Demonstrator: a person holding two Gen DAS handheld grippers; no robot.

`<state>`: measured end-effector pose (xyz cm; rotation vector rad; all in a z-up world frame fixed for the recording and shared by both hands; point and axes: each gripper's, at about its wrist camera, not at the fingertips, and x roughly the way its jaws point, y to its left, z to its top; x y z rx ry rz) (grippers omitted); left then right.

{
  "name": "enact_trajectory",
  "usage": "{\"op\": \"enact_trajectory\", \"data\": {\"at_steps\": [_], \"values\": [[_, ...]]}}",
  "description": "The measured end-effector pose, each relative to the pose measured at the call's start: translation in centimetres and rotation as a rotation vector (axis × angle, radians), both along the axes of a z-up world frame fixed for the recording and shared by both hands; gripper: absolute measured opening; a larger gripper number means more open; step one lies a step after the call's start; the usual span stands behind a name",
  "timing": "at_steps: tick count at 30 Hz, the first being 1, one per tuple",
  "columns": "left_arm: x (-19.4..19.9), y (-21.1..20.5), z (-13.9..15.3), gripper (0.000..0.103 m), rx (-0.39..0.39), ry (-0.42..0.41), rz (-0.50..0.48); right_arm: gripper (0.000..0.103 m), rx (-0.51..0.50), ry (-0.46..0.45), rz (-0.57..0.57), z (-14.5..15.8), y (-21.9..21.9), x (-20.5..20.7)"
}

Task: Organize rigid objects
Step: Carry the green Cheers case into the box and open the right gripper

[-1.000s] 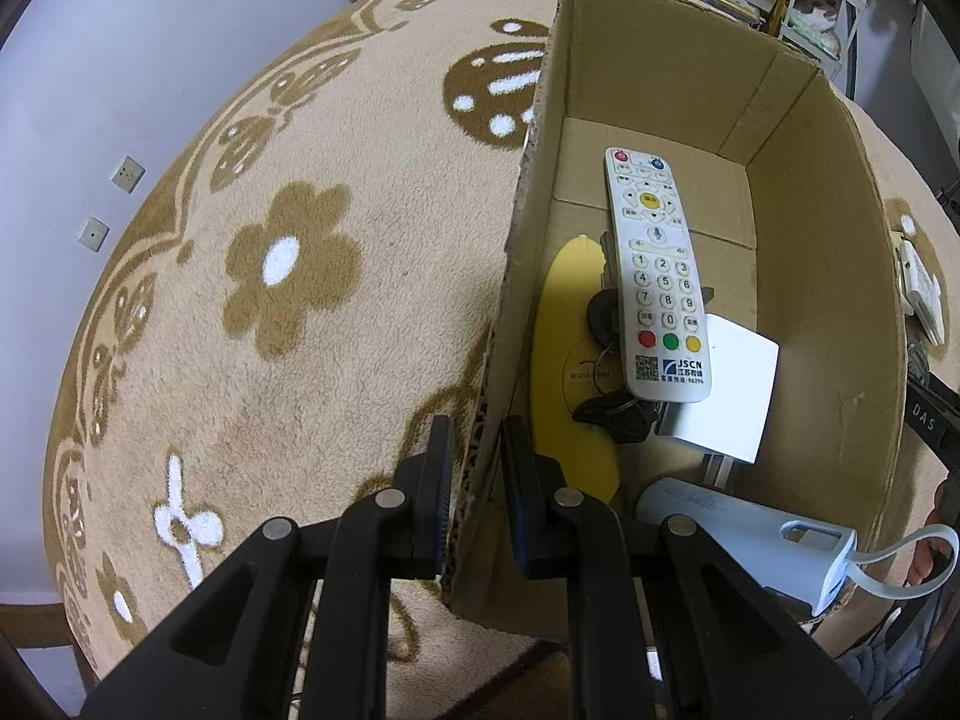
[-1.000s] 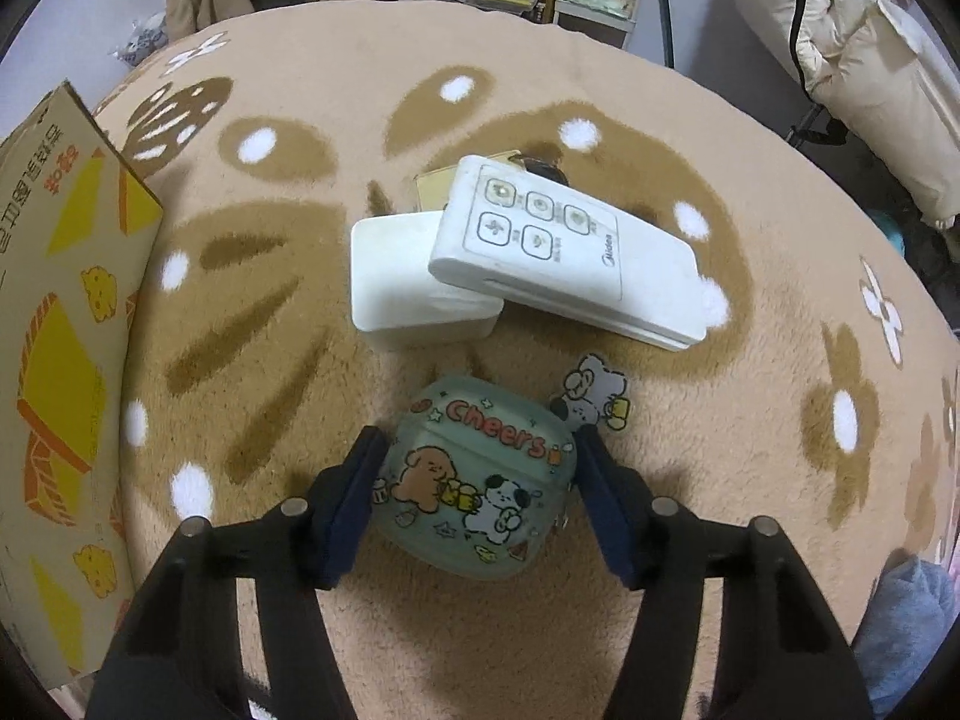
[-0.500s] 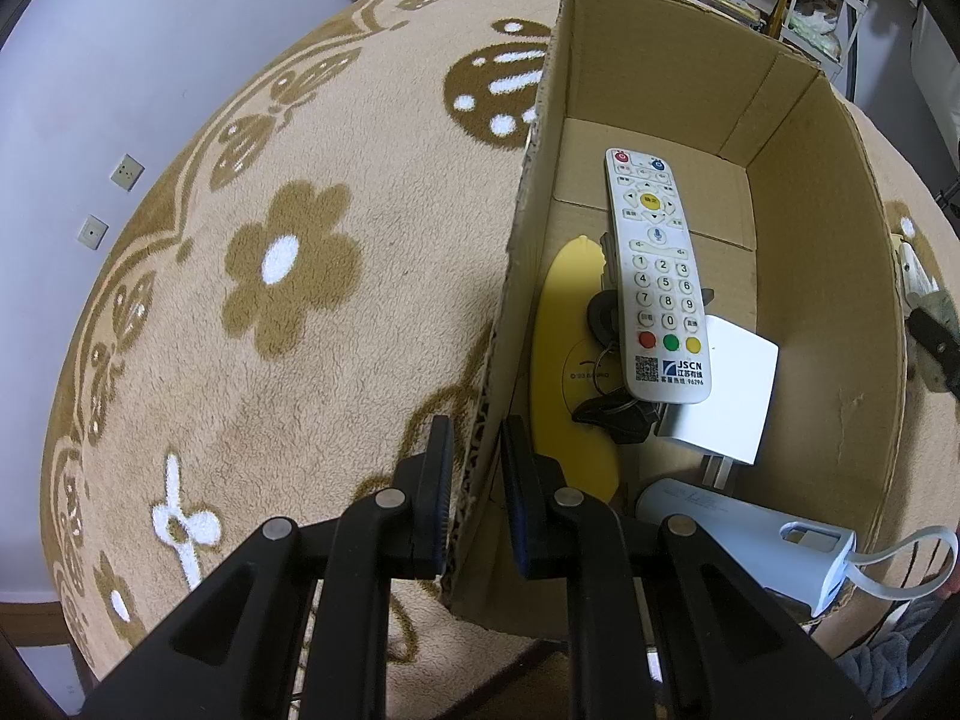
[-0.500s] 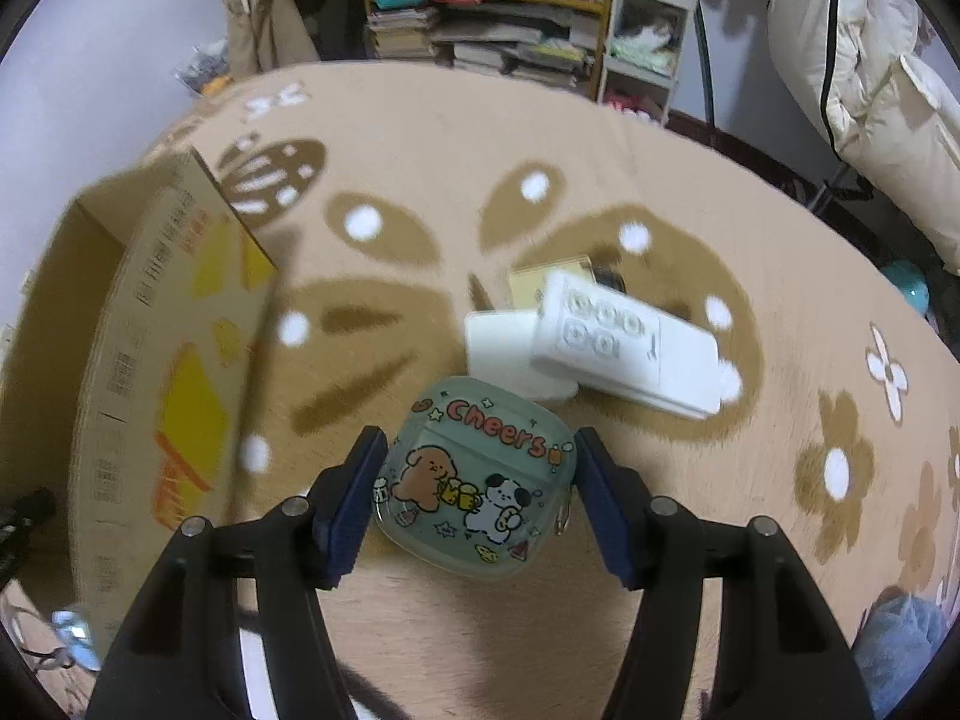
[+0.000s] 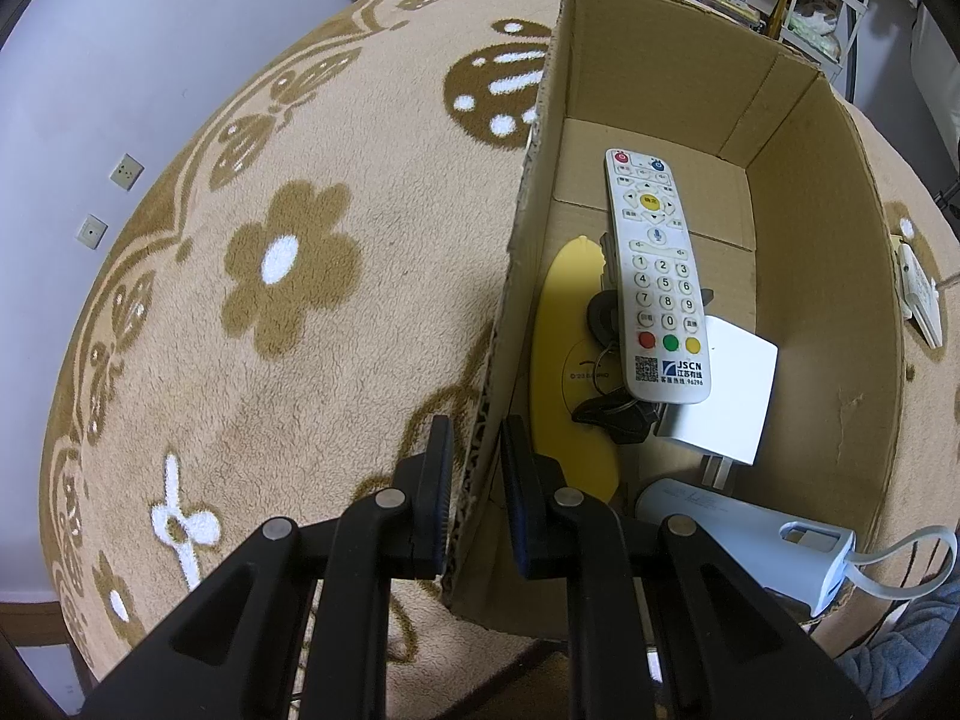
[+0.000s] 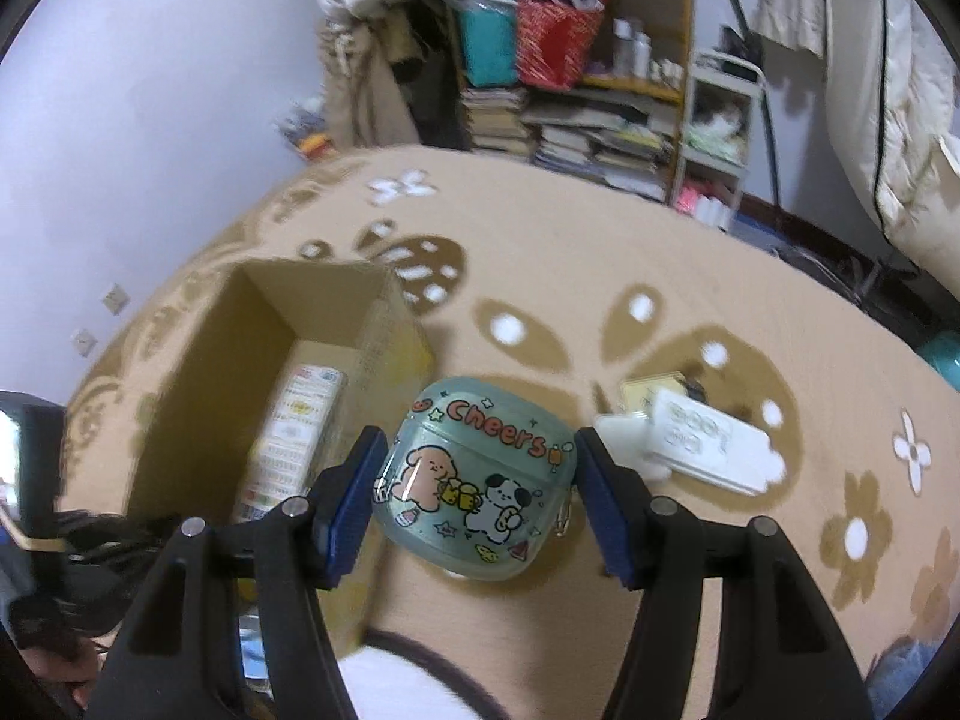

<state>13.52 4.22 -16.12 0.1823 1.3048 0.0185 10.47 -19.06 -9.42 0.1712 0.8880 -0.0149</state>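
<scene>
Right wrist view is showing the rug much lower than a second ago, and the cardboard box now sitting open beneath. Left gripper is still pinching the box wall, fingers nearly closed on it. Right gripper is clamping the green earbud case, lifted beside the box, fingers pressing both sides.

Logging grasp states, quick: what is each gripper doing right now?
Left gripper: shut on the cardboard box wall.
Right gripper: shut on the cartoon earbud case.
</scene>
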Motion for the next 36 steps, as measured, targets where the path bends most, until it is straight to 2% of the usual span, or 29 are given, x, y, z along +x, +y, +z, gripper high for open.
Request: {"op": "enact_trajectory", "data": {"at_steps": [11,19,29,36], "values": [[0.0,-0.1,0.0,0.016,0.003,-0.001,-0.002,0.067,0.03,-0.129,0.179,2.3,5.4,0.3],[0.0,-0.1,0.0,0.016,0.005,0.0,-0.003,0.067,0.096,-0.158,0.239,2.7,6.8,-0.3],[0.1,-0.1,0.1,0.016,0.002,0.0,-0.001,0.067,0.114,-0.059,0.245,-0.5,7.2,0.7],[0.1,-0.1,0.2,0.016,-0.003,-0.001,-0.001,0.068,0.077,-0.002,0.25,-2.5,7.8,1.2]]}}
